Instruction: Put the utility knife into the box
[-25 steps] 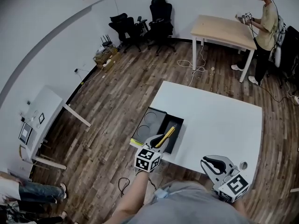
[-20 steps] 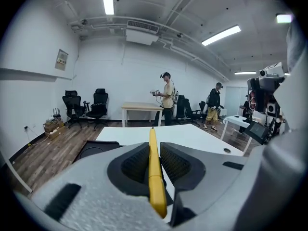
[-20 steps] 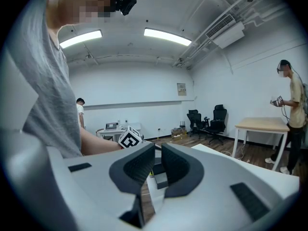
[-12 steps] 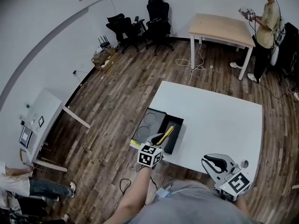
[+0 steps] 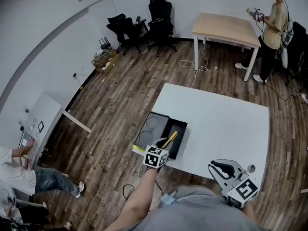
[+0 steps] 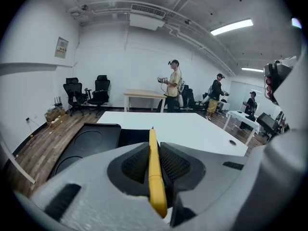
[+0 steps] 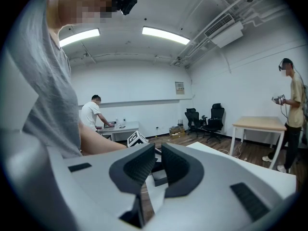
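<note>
The yellow utility knife (image 5: 171, 138) is clamped between the jaws of my left gripper (image 5: 162, 143), its tip pointing out over the black box (image 5: 150, 127). The box lies open at the near left corner of the white table (image 5: 226, 119); its left half shows two round recesses, its right half is a dark compartment. In the left gripper view the knife (image 6: 154, 172) runs straight out between the pads of the left gripper (image 6: 154, 154), with the box (image 6: 91, 138) just beyond and below. My right gripper (image 5: 223, 167) hovers at the table's front edge, shut and holding nothing; in its own view the right gripper (image 7: 158, 165) shows its pads nearly touching.
A round cable hole (image 5: 250, 168) sits in the table beside my right gripper. A wooden table (image 5: 224, 25) with a person (image 5: 274, 18) stands at the back, office chairs (image 5: 159, 13) at the far wall. Another person (image 5: 19, 172) bends at a desk, lower left.
My left gripper has drawn back a little toward me with the knife still in it. The right gripper has barely moved. The person at lower left has stepped further into view.
</note>
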`<state>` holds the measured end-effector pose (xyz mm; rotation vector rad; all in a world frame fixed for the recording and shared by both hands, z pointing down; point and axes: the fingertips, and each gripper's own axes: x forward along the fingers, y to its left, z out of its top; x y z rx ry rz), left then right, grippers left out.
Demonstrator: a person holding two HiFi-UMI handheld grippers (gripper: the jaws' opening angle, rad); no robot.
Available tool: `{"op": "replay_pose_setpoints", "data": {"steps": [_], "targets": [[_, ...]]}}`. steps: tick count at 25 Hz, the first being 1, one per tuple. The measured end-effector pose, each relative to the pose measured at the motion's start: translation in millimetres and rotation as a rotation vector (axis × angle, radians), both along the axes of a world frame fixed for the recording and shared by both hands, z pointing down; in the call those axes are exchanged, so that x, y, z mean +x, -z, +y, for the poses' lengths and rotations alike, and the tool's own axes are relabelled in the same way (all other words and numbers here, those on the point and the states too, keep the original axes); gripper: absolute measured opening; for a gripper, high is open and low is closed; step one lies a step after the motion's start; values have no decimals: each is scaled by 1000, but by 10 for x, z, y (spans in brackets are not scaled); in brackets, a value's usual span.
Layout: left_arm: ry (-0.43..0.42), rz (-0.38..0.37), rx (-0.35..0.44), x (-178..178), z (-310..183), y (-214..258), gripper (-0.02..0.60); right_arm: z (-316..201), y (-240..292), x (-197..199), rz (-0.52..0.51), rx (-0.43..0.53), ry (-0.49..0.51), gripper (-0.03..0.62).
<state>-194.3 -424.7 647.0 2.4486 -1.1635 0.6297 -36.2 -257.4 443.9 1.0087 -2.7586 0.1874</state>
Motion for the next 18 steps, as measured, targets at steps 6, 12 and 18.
{"op": "replay_pose_setpoints", "data": {"steps": [6, 12, 18], "targets": [[-14, -25, -25, 24, -80, -134, 83, -11, -52, 29, 7, -21, -4, 31], [-10, -60, -69, 53, -167, -277, 83, -67, -75, 8, 5, -41, 4, 31], [-8, -99, -132, 38, -245, -467, 83, -123, -113, -58, 20, -54, 22, 31]]}}
